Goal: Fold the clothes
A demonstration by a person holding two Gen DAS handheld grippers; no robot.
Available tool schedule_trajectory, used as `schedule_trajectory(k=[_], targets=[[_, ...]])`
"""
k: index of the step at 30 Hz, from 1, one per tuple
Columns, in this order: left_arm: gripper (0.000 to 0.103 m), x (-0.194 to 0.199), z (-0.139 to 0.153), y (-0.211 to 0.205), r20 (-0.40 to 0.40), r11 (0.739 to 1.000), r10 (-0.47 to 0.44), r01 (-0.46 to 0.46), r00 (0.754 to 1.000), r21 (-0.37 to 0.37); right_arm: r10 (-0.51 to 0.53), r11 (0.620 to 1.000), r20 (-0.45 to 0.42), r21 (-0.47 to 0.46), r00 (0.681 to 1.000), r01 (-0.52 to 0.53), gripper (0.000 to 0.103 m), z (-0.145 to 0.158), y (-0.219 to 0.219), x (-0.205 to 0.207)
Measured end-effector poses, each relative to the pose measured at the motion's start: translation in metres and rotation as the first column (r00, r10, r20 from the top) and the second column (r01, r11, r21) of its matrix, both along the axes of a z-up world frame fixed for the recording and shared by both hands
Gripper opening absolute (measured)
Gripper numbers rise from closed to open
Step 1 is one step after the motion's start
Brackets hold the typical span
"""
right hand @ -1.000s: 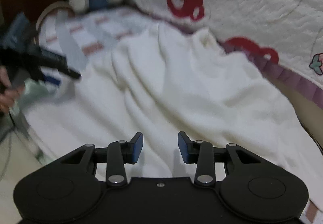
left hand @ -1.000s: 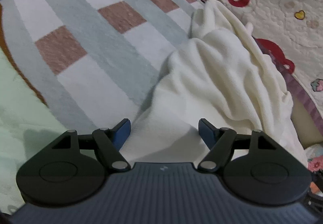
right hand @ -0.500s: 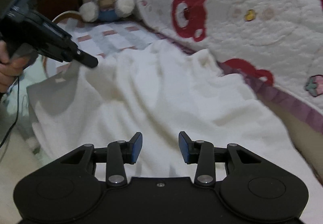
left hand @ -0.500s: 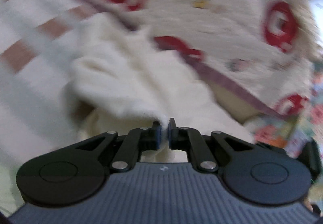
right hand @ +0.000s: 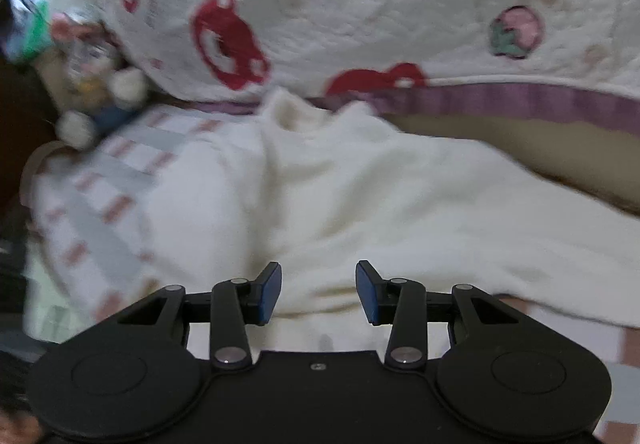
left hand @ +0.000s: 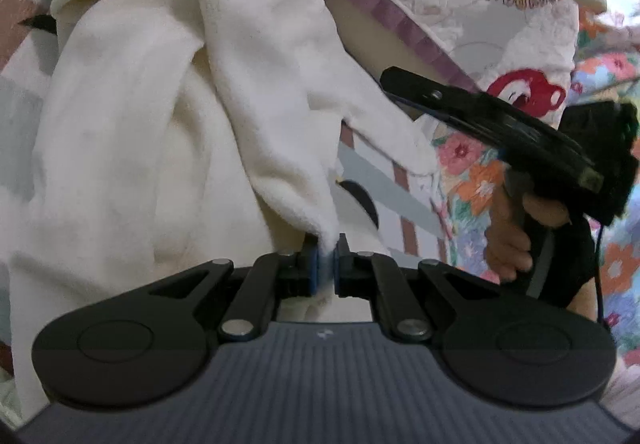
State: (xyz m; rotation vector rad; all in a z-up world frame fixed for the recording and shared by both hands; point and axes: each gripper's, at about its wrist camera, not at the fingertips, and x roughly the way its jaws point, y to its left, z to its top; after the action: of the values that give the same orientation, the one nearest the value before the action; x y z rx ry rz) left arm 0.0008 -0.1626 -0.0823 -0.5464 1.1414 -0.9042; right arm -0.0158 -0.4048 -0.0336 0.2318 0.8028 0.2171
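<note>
Left tongs [left hand: 328,264] pinch cream garment [left hand: 160,124]; right tongs [right hand: 318,292] opening, empty, over checked bedsheet [right hand: 120,172] w/ bear quilt [right hand: 360,4].

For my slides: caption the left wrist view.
Left gripper pinches a cream garment's edge while the right gripper waits beside it.

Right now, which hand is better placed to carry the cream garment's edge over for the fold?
Left: its tongs already pinch the cream garment. The right tongs are opening, nothing between them.
</note>
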Motion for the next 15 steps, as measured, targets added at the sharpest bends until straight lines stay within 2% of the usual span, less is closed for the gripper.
schedule_trajectory(k=[2,3,4,6,9,10,11,12,14,15], targets=[[0.006,0.002,0.001,0.002,0.006,1.000,0.004,-0.004,1.000,-0.006,0.062,0.995,-0.003,0.083,0.998,-0.061,0.047,0.001,0.009,0.003],[0.006,0.002,0.003,0.002,0.026,1.000,0.000,0.000,1.000,0.003,0.092,0.989,-0.003,0.116,0.996,-0.091,0.050,0.001,0.016,0.004],[0.006,0.000,0.004,0.002,0.041,1.000,-0.007,0.006,0.999,0.012,0.121,0.983,-0.005,0.141,0.993,-0.119,0.060,0.000,0.022,0.006],[0.006,-0.002,0.006,0.000,0.067,0.999,-0.023,0.020,0.998,0.036,0.167,0.980,-0.046,0.113,0.985,-0.161,0.072,-0.006,0.038,0.020],[0.007,-0.005,0.013,-0.006,0.130,0.994,-0.056,0.043,0.990,0.100,0.188,0.982,-0.141,0.032,0.972,-0.185,0.072,-0.027,0.061,0.042],[0.007,-0.008,0.020,-0.008,0.156,0.989,-0.074,0.052,0.985,0.139,0.204,0.979,-0.144,0.034,0.968,-0.201,0.057,-0.031,0.063,0.048],[0.008,-0.012,0.028,-0.008,0.187,0.983,-0.096,0.063,0.978,0.175,0.208,0.978,-0.121,0.045,0.971,-0.204,0.033,-0.031,0.065,0.050],[0.010,-0.019,0.044,-0.003,0.250,0.976,-0.124,0.073,0.960,0.203,0.212,0.977,-0.099,0.055,0.972,-0.208,0.012,-0.032,0.066,0.052],[0.011,-0.034,0.077,0.019,0.424,0.971,-0.128,0.026,0.896,0.238,0.214,0.976,-0.040,0.058,0.976,-0.212,0.011,-0.030,0.068,0.054],[0.012,-0.039,0.092,0.032,0.497,0.968,-0.120,-0.009,0.859,0.250,0.195,0.981,0.039,-0.008,0.980,-0.195,0.011,-0.020,0.066,0.046]])
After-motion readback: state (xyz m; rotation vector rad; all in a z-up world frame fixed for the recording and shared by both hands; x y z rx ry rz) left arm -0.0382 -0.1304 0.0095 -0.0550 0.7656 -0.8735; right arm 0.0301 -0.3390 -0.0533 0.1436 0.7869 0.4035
